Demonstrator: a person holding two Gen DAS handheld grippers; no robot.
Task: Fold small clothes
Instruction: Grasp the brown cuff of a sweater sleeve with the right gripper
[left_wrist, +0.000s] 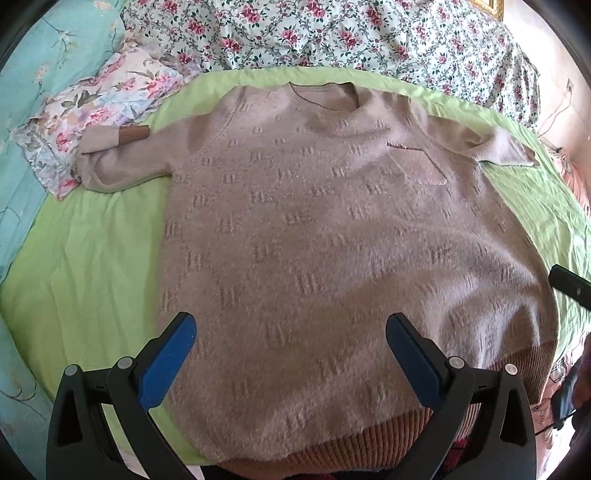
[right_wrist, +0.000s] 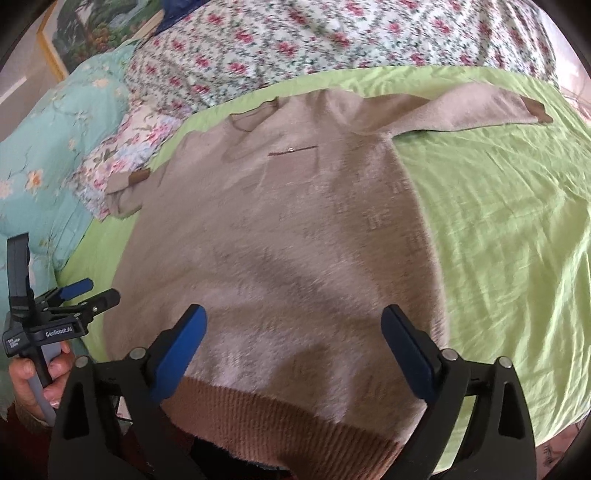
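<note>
On the bed, over a light green sheet (left_wrist: 92, 251), a beige knitted sweater (left_wrist: 332, 229) lies front up and spread flat, collar toward twelve o'clock and ribbed brown hem (right_wrist: 288, 413) at six o'clock, nearest the person. This layout suits folding: the body is smoothed, the chest pocket (right_wrist: 291, 162) faces up, and the hem is within reach of both tools.

The sleeves are not symmetrical. In the right wrist view the right-side sleeve (right_wrist: 472, 110) extends straight toward two o'clock, cuff flat on the sheet. The other sleeve (left_wrist: 114, 166), at nine o'clock in the left wrist view, is bunched and doubled back, its brown cuff resting at the edge of a floral cloth (left_wrist: 92, 110). It will likely need straightening or folding in first.

The left tool (left_wrist: 291, 328) hangs above the lower body of the sweater, jaws wide apart and gripping nothing. The right tool (right_wrist: 295, 325) sits over the hem area, jaws likewise wide with only fabric below them, not pinched; no fold has been started. A hand (right_wrist: 33, 376) is seen on the left tool's handle at eight o'clock in the right wrist view.

Surroundings: a rose-print quilt (left_wrist: 351, 33) across twelve o'clock, a turquoise floral bedcover (right_wrist: 55, 147) at nine to ten o'clock, a framed picture (right_wrist: 85, 33) at eleven o'clock. The sheet is creased but otherwise unobstructed to the right.
</note>
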